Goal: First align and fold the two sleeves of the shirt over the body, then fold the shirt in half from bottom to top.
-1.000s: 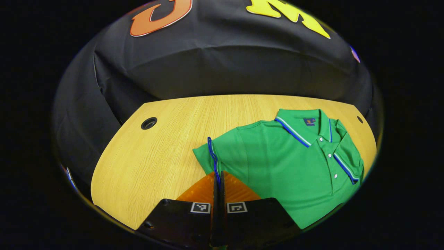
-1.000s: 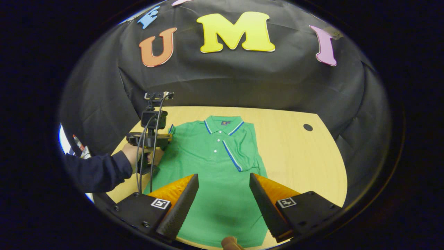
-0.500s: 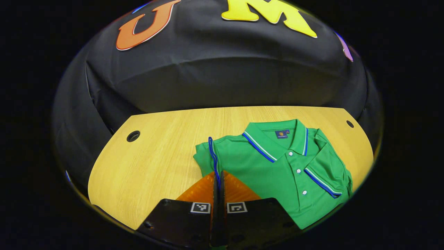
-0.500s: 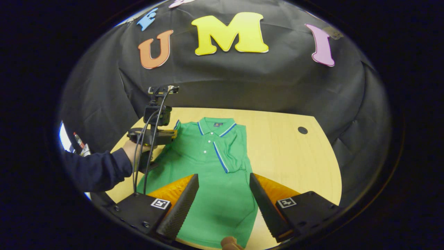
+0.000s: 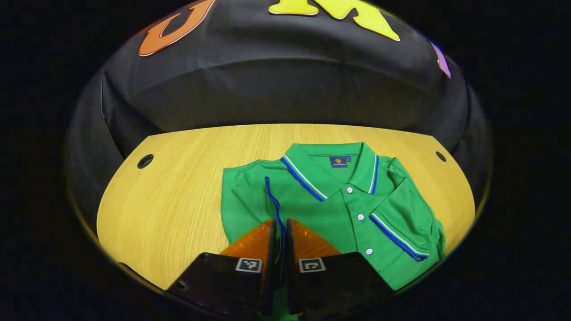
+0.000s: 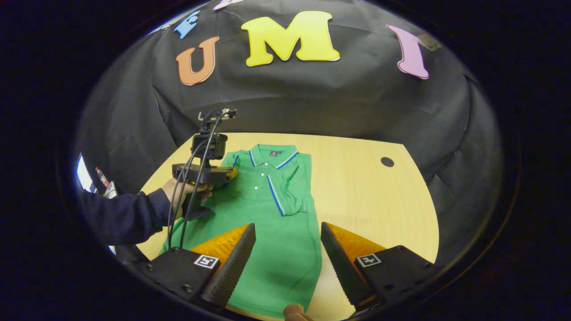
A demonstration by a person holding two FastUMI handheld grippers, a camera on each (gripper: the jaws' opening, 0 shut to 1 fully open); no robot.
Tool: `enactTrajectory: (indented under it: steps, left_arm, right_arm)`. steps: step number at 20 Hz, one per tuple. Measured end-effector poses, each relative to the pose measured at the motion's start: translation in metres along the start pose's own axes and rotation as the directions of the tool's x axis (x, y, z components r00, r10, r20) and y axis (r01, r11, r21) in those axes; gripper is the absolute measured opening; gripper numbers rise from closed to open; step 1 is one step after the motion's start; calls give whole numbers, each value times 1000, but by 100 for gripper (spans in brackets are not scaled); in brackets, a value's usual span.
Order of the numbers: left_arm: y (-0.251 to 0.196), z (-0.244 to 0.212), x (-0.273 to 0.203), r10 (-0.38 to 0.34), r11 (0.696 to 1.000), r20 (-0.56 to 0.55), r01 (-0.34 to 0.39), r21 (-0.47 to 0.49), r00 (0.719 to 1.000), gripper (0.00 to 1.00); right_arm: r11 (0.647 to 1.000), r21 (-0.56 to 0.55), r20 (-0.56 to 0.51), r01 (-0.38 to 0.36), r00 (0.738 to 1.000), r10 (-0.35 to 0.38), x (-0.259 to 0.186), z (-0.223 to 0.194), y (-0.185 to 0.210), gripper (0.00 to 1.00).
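Right gripper (image 6: 287, 249) low at the near table edge, jaws wide apart, holding nothing, hovering over the shirt's hem end. Left gripper (image 5: 279, 232) has its fingers pinched nearly closed on the blue-trimmed cuff of the left sleeve (image 5: 250, 196), sleeve lifted and partway over the body; in the right gripper view a hand (image 6: 180, 192) in a dark sleeve holds it level. Green polo shirt (image 6: 276, 236) lies flat, long axis near-to-far, collar at the far end, other sleeve (image 6: 290, 189) already folded across the chest. Wood table (image 6: 379, 205), cable hole (image 6: 387, 162), black cloth wall behind.
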State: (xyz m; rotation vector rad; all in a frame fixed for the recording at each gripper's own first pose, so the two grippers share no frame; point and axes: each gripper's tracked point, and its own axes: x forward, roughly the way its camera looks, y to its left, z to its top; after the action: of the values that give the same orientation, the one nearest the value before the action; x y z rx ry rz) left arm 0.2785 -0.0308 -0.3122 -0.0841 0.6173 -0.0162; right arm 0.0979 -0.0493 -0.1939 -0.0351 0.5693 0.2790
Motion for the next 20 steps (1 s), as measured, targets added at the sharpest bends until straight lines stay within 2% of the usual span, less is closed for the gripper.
enactTrajectory:
  steps: [1,2,3,4,5,6,7,8,9,10,11,12,15,17,18,20]
  left_arm:
    - [-7,-1,-2,-21,1000,-2,21,-7,1000,41]
    - [-11,-1,-3,-31,999,-3,31,-9,1000,39]
    - [-18,-1,-4,-49,999,-3,49,-16,999,52]
    - [-25,-1,-7,-70,997,-4,70,-26,998,55]
    - [-29,-1,-10,-76,997,-5,76,-33,997,64]
    - [-31,0,-13,-78,996,-4,77,-46,997,80]
    - [-34,2,-20,-84,994,-2,84,-65,996,87]
    - [-34,4,-29,-82,993,2,82,-85,997,88]
    - [-30,7,-40,-68,993,15,69,-99,998,79]
    - [-25,11,-53,-56,992,30,59,-113,998,82]
    - [-19,15,-65,-46,991,50,52,-125,998,88]
    - [-14,18,-78,-46,989,69,55,-135,997,90]
    - [6,12,-118,-45,991,97,57,-122,994,99]
    - [21,1,-146,-42,994,96,51,-98,995,99]
    - [30,-6,-160,-36,995,100,45,-88,994,99]
    - [45,-28,-187,-33,997,100,40,-70,994,99]
  right_arm:
    - [1000,0,0,-4,1000,4,1,0,-2,93]
    - [1000,1,0,-12,1000,12,1,-1,-2,93]
    - [1000,0,1,-16,1000,16,2,-1,-5,93]
    - [1000,-1,1,-21,1000,21,1,-2,-6,93]
    - [1000,-2,3,-27,1000,27,-1,-2,-8,96]
    - [1000,-3,8,-31,999,31,-1,-1,-9,96]
    - [999,-4,6,-38,999,38,-2,-2,-9,96]
    - [999,-3,5,-41,999,41,-3,-3,-10,93]
    - [999,1,10,-43,999,43,-6,-3,-9,96]
    - [999,4,15,-44,999,44,-8,-4,-6,96]
    - [999,4,22,-40,999,40,-11,-5,-4,93]
    - [999,6,31,-33,999,33,-13,-6,0,96]
    - [1000,27,33,-7,999,6,-20,-21,16,93]
    - [999,33,32,5,999,-6,-23,-35,30,92]
    - [999,31,28,16,999,-17,-23,-43,35,95]
    - [999,31,7,45,999,-45,-25,-65,40,92]
